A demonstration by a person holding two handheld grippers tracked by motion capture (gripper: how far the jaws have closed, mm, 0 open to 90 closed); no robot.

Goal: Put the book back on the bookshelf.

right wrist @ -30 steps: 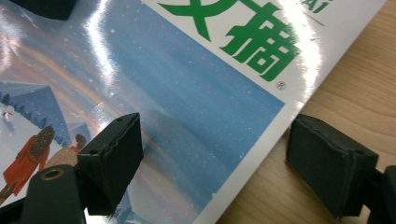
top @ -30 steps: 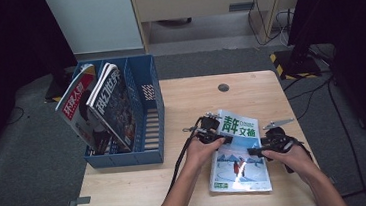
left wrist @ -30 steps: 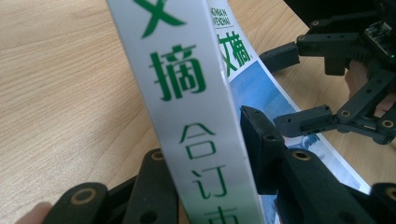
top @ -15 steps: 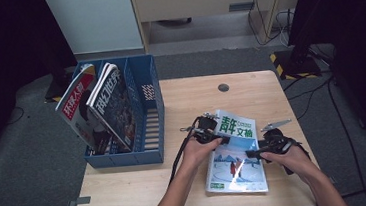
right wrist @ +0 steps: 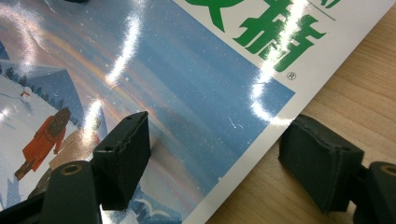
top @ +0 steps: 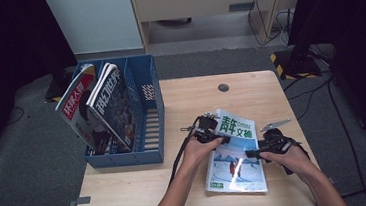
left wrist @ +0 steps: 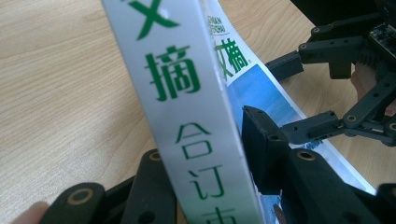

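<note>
A magazine (top: 236, 166) with green characters and a snowy blue cover lies on the wooden table (top: 181, 103). My left gripper (top: 212, 130) holds its far left edge. In the left gripper view the white spine (left wrist: 187, 93) stands raised between the jaws of that gripper (left wrist: 205, 144), which have just been opening slightly while the pads still press on it. My right gripper (top: 253, 153) is at the magazine's right edge, and its jaws have closed a little. In the right gripper view this gripper (right wrist: 219, 126) stands open: one pad rests over the cover (right wrist: 187, 79), the other over bare wood.
A blue file rack (top: 147, 116) stands at the table's left edge with two magazines (top: 106, 109) leaning in it. A small dark round disc (top: 223, 87) sits near the table's far edge. Bare wood lies between the rack and the hands.
The magazine's near end has swung slightly to the left. Both hands have kept their places.
</note>
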